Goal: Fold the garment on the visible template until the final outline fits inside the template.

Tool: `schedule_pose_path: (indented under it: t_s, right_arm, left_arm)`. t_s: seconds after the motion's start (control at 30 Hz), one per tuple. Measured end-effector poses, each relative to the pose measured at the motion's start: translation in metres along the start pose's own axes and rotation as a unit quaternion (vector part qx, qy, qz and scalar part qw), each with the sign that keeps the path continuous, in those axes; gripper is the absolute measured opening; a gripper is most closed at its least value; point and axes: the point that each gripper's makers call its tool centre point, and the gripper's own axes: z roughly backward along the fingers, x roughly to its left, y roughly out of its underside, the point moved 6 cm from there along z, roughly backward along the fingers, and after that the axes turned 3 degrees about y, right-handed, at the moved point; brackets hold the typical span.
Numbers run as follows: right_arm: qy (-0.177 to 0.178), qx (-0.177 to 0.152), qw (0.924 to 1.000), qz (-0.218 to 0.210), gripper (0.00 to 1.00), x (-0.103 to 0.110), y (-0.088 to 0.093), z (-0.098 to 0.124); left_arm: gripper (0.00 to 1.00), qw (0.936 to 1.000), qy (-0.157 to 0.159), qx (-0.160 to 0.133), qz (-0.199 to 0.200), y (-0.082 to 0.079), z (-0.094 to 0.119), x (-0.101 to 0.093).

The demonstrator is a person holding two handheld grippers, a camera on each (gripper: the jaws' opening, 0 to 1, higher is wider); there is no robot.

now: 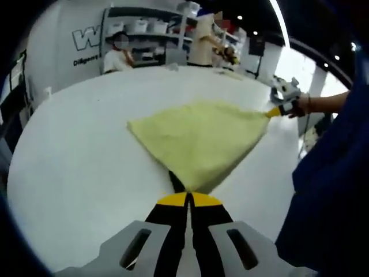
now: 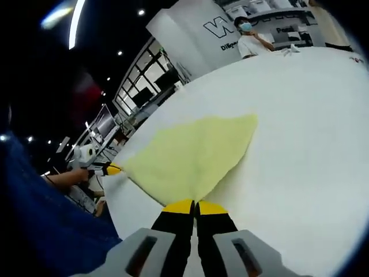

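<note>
Yellow-tipped jaws of the left gripper are pressed together on one corner of a pale yellow garment, which stretches away from the camera across a white table. At the cloth's far corner in the left gripper view, the right gripper, held in a person's hand, has pinched the fabric as well; seen along its own jaws, that gripper is closed on its corner with the garment fanning out ahead, and the left gripper shows at the cloth's left point. The garment hangs taut between the two held corners while its far edge rests on the table; no template outline can be made out in either view. Its fabric looks light, soft and limp, likely to sag and crease wherever it is unsupported, so corners and edge hems seem the sensible places to grip, with both ends carried together. People stand by shelves in the background.
</note>
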Motion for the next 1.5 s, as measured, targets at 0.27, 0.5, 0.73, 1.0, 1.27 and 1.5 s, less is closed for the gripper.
schedule_pose_path:
  t_s: [0.27, 0.5, 0.73, 1.0, 1.27, 1.5]
  right_arm:
    - [-0.002, 0.001, 1.0, 0.002, 0.0, 0.004, -0.002, -0.002]
    - [-0.004, -0.002, 1.0, -0.002, 0.0, -0.001, -0.003, -0.002]
    - [-0.005, -0.005, 1.0, -0.006, 0.0, -0.003, -0.003, -0.001]
    - [-0.005, -0.005, 1.0, -0.007, 0.0, -0.004, -0.002, -0.001]
    - [-0.005, -0.002, 1.0, -0.008, 0.0, -0.003, -0.002, -0.002]
    - [-0.006, -0.002, 1.0, -0.007, 0.0, 0.005, -0.003, -0.001]
  left_arm:
    - [0.02, 0.9998, -0.003, 0.011, 0.019, 0.013, 0.001, -0.009]
    - [0.13, 0.9987, -0.036, 0.01, 0.035, 0.018, -0.009, -0.005]
    - [0.13, 0.9967, -0.071, 0.007, 0.038, 0.009, -0.021, -0.005]
    - [0.06, 0.9956, -0.087, 0.005, 0.035, 0.009, -0.024, 0.003]
    - [0.0, 0.9958, -0.092, 0.005, 0.003, 0.005, -0.02, 0.006]
    - [0.0, 0.9939, -0.085, 0.021, -0.066, -0.004, -0.015, 0.008]
